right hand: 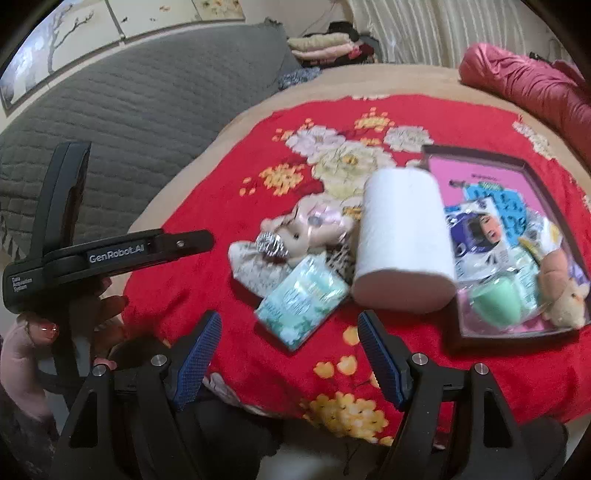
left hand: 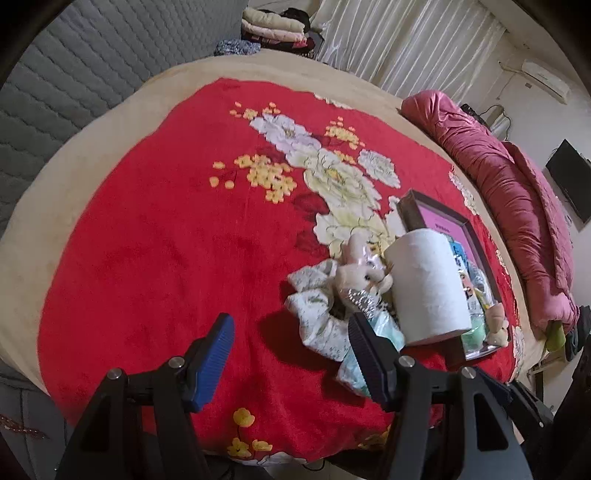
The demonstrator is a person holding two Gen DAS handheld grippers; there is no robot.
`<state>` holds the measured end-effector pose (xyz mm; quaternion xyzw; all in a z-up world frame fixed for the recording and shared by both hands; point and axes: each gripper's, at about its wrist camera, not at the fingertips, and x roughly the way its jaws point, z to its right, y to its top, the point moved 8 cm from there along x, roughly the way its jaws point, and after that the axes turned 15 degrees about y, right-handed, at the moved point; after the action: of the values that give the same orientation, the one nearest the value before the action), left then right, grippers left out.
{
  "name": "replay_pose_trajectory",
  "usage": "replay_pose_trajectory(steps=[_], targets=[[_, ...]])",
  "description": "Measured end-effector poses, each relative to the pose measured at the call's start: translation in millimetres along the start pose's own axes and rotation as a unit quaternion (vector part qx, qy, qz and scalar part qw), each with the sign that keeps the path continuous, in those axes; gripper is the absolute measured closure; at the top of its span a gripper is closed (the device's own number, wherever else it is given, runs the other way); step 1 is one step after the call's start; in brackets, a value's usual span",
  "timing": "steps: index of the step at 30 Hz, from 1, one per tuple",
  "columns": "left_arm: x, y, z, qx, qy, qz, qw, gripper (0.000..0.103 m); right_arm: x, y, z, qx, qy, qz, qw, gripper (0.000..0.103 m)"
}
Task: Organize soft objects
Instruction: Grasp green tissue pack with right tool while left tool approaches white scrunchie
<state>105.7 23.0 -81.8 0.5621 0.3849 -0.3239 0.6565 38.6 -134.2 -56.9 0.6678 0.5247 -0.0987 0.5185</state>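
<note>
On the red flowered blanket (left hand: pixel 166 258) stands a white paper roll (left hand: pixel 428 284), leaning against a dark tray (left hand: pixel 436 210). Left of the roll lie a pale plush rabbit (left hand: pixel 360 271), a floral cloth (left hand: pixel 314 317) and a mint tissue pack (left hand: pixel 384 332). My left gripper (left hand: pixel 291 343) hangs open just before the cloth, and its right finger covers part of the pack. In the right wrist view my right gripper (right hand: pixel 290 343) is open above the blanket, just short of the tissue pack (right hand: pixel 303 302). Behind that are the roll (right hand: pixel 402 236) and the rabbit (right hand: pixel 310 229).
The tray (right hand: pixel 480 155) holds packets, a green sponge (right hand: pixel 498 299) and a small brown plush (right hand: pixel 561 291). A rolled maroon quilt (left hand: pixel 498 184) lies along the right side. A grey padded headboard (left hand: pixel 92 74) and folded blankets (left hand: pixel 273 26) are beyond. A hand (right hand: pixel 107 310) holds the left device's black body (right hand: pixel 110 254).
</note>
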Motion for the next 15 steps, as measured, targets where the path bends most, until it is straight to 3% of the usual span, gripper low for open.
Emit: replay_pose_trajectory(steps=[15], targets=[[31,-18,13,-0.009,-0.032,-0.023,0.9992,0.039,37,-25,15,0.049,0.006,-0.046,0.998,0.026]])
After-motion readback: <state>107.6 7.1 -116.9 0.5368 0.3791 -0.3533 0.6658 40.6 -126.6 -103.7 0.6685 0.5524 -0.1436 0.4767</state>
